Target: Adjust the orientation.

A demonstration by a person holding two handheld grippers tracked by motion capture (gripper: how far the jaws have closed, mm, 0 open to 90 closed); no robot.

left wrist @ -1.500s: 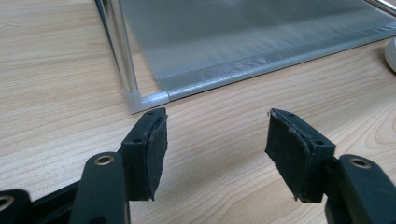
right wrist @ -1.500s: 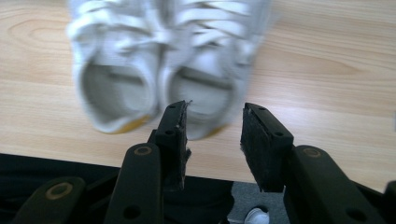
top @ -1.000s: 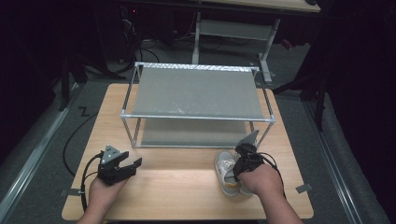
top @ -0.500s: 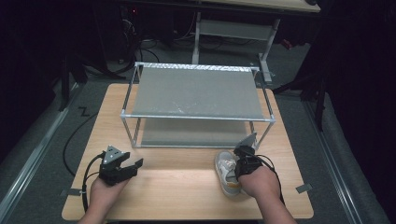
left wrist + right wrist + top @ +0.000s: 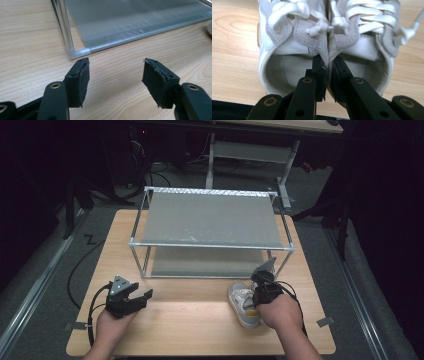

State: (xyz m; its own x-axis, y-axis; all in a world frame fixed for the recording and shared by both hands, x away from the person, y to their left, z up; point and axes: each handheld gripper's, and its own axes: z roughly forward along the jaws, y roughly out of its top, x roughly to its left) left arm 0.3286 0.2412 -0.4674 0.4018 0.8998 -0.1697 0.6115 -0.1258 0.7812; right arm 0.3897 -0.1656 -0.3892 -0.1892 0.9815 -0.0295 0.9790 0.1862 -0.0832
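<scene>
My right gripper stands over the pair of white and pale grey lace-up sneakers, which lies on the near right part of the light wooden table, just in front of the right front leg of the two-tier metal-framed rack with grey fabric shelves. In the right gripper view, my right gripper has one jaw inside each shoe opening, and the pads pinch the two inner collar walls of the pair of sneakers together between them. The jaws have just been closing, and they now clamp these two walls with no gap visible. The white laces lie beyond the jaws, toward the far side of that view, and both soles rest on the wood.

My left gripper is at the near left part of the table, well apart from the shoes. Its jaws stand wide apart and hold nothing. In the left gripper view, my left gripper points toward the near left corner of the rack, where the chrome upright meets the white corner joint and the lower grey shelf. Bare wood shows between the two black pads. The left pad is near the corner joint but does not touch it
</scene>
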